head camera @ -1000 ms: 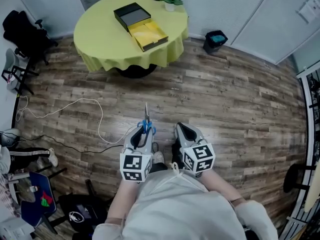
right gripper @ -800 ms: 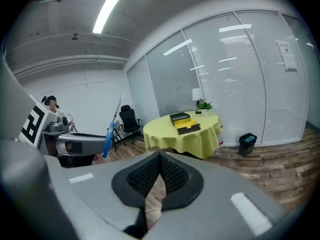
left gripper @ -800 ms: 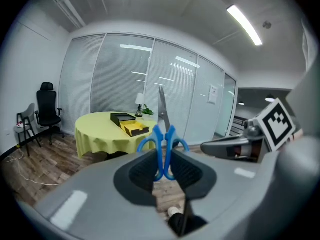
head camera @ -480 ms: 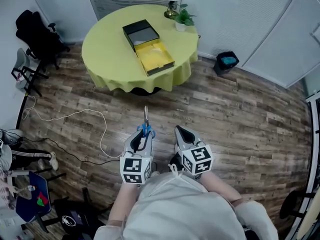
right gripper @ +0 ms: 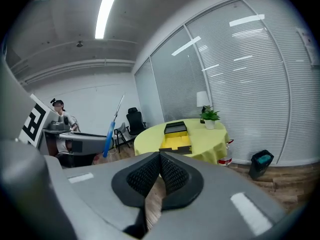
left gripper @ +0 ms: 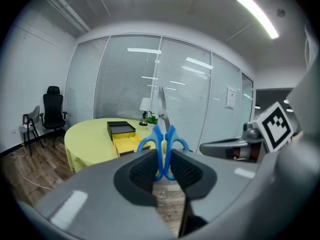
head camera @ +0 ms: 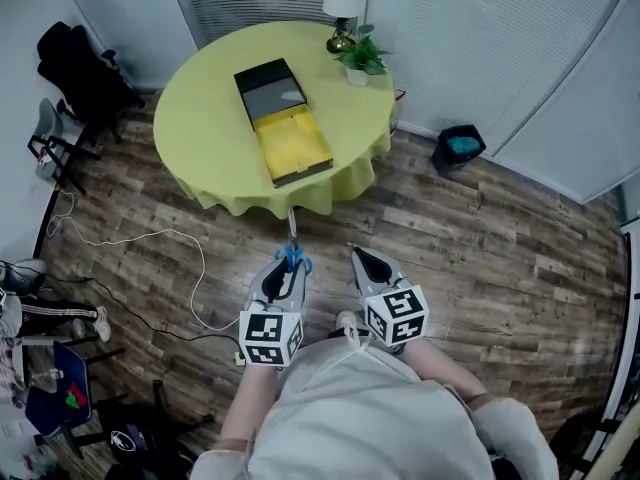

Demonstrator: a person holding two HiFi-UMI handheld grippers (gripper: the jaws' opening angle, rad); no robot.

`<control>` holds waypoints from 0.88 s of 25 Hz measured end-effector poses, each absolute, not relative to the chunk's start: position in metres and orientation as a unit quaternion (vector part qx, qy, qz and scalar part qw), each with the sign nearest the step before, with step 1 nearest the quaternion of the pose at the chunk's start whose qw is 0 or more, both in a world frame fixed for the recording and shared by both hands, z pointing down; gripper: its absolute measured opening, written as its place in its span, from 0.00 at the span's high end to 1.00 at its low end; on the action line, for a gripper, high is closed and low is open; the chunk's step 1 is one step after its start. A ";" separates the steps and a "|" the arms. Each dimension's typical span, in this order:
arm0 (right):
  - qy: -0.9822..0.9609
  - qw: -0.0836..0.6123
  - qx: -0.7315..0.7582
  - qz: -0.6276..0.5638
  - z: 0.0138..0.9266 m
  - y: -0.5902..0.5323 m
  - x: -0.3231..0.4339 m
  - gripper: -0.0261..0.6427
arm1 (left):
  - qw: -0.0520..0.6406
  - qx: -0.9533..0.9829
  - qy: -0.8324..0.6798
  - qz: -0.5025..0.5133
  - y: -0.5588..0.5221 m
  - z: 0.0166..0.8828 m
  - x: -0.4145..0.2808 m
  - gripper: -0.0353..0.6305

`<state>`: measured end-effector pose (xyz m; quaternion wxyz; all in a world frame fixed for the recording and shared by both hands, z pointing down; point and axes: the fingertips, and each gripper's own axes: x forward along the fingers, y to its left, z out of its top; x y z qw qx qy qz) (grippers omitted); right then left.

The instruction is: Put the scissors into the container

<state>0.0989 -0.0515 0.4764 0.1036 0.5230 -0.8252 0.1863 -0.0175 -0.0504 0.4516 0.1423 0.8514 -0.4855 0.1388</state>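
**Scissors in left gripper, container on table ahead**

Scissors (head camera: 292, 250): blue handles pinched between the jaws of the left gripper (head camera: 284, 271), blades pointing ahead over the wood floor (head camera: 480, 238).
Right gripper (head camera: 366, 262): just beside the left, jaws pressed together on nothing.
Container (head camera: 290, 146): black and yellow, open, on the round yellow table (head camera: 200, 118), apart from the scissors.
Lamp (head camera: 343, 3) and plant (head camera: 362, 60): at the table's far edge.

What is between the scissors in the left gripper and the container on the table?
Only bare yellow tablecloth separates scissors and container, seen in the head view.
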 end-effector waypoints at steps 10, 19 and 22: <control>-0.835 0.123 0.495 0.207 0.497 -0.115 0.135 0.96 | 0.175 0.834 -0.502 0.147 -0.112 0.475 0.022 0.82; -0.837 0.137 0.484 0.214 0.513 -0.196 0.136 0.96 | 0.191 0.826 -0.507 0.155 -0.197 0.494 0.022 0.82; -0.837 0.142 0.485 0.212 0.514 -0.234 0.136 0.96 | 0.189 0.828 -0.506 0.151 -0.236 0.494 0.021 0.82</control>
